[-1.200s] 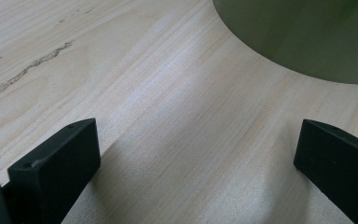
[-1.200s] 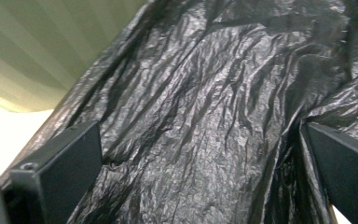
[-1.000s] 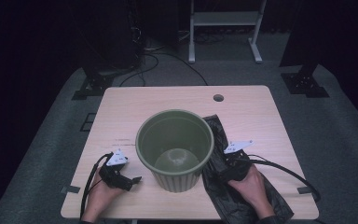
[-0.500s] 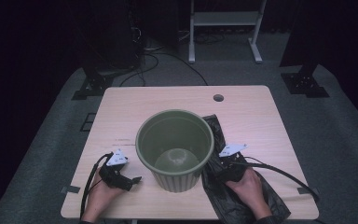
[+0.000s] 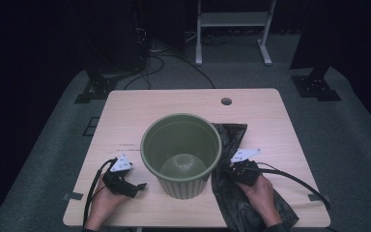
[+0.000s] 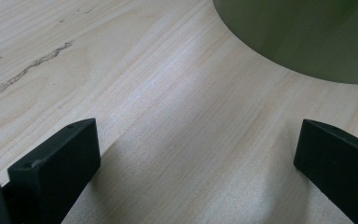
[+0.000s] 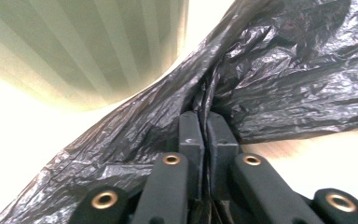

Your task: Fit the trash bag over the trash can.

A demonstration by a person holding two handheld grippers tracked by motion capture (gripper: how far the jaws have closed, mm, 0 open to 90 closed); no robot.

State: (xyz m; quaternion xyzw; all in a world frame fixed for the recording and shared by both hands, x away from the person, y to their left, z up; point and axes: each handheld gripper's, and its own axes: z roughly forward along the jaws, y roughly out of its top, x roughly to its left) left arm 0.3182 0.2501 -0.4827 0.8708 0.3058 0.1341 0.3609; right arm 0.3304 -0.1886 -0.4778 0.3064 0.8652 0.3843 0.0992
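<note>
Black plastic, a crumpled bin bag, sat pinched between the right tongs, whose jaws had just closed on a fold of it. The left tongs rested wide apart on the pale counter (nothing between them). Farther in, the green bin stood upright, touching the bag.

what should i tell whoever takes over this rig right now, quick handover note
Right hand-held gripper: jaws have just closed, now shut on a fold of the black plastic bag.
Left hand-held gripper: open, nothing between its jaws, low over the table left of the bin.
Green bin: upright mid-table, no liner in it; the bag lies flat to its right.
Done: bag gripped.
Left, probably: lift the bag, open it and line the bin.
</note>
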